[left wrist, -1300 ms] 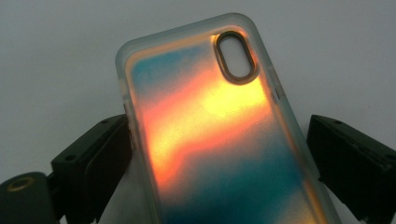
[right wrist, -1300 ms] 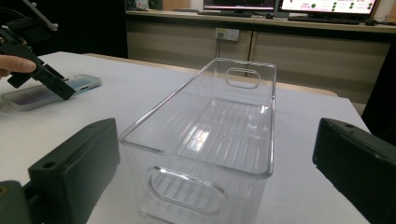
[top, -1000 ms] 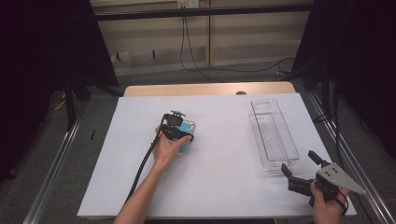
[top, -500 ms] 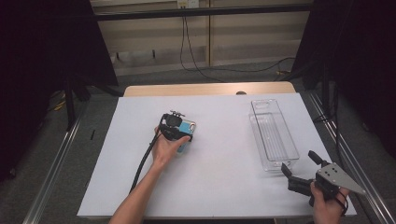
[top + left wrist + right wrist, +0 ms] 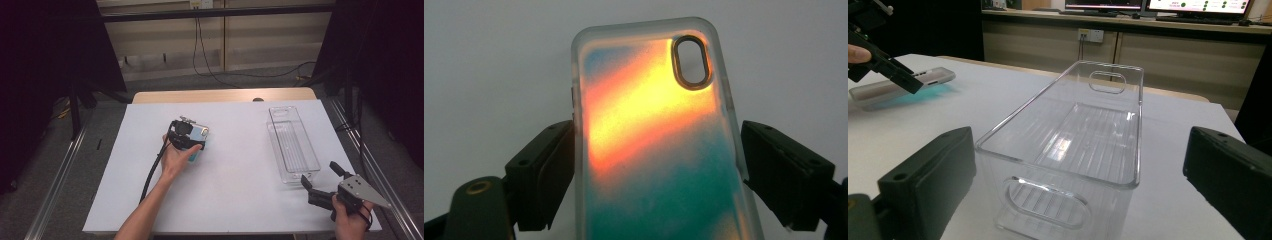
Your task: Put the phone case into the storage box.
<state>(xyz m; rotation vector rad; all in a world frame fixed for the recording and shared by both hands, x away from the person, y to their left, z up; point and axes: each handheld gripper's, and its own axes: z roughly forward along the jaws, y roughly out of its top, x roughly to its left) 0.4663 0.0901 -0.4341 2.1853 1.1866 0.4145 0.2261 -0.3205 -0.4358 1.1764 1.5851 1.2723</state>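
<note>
Left gripper view: phone case (image 5: 659,145), orange-teal back with camera cutout, lies flat on the white table (image 5: 489,75), clamped between the closed jaws of the left gripper (image 5: 656,175). High view places this mid-table. Right gripper (image 5: 320,185), jaws wide and empty, rests just before the clear bin (image 5: 1073,150), well apart.

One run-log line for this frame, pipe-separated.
left gripper: shut on phone case | right gripper: open, facing clear bin | case flat on table
</note>
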